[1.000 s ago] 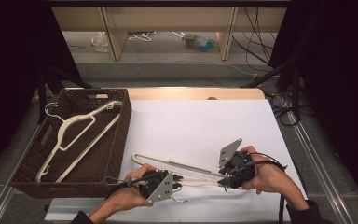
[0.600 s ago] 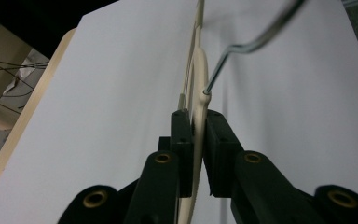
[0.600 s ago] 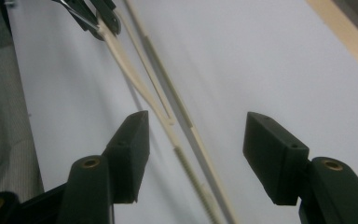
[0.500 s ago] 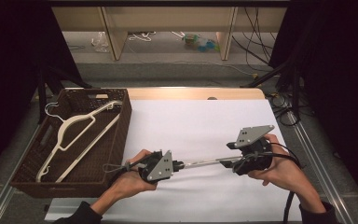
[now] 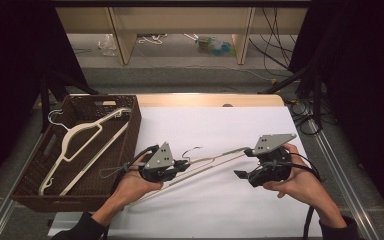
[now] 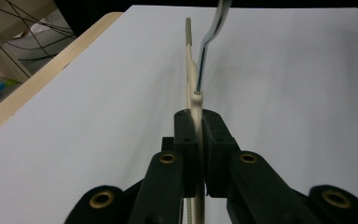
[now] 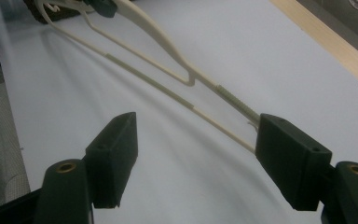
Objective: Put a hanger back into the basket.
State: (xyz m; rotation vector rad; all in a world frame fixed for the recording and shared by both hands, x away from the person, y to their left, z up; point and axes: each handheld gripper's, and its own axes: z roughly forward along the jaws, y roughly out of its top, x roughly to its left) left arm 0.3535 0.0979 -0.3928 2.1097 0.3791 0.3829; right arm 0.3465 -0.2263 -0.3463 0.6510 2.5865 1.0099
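Fingers (image 6: 186, 154) clamped on slim cream hanger (image 5: 215, 161)

Left gripper (image 5: 182, 165), lower centre-left of the frame, is pressing its jaws together; right gripper (image 5: 240, 174), lower right, is holding its jaws wide apart. Both forearms are entering from the bottom edge.

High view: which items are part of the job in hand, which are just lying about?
In the job:
- cream hanger, clamped near its neck by the left gripper
- right gripper, fingers open by the hanger's end
- wicker basket, a second hanger inside

Lying about:
- cables and oddments on the floor beyond the table
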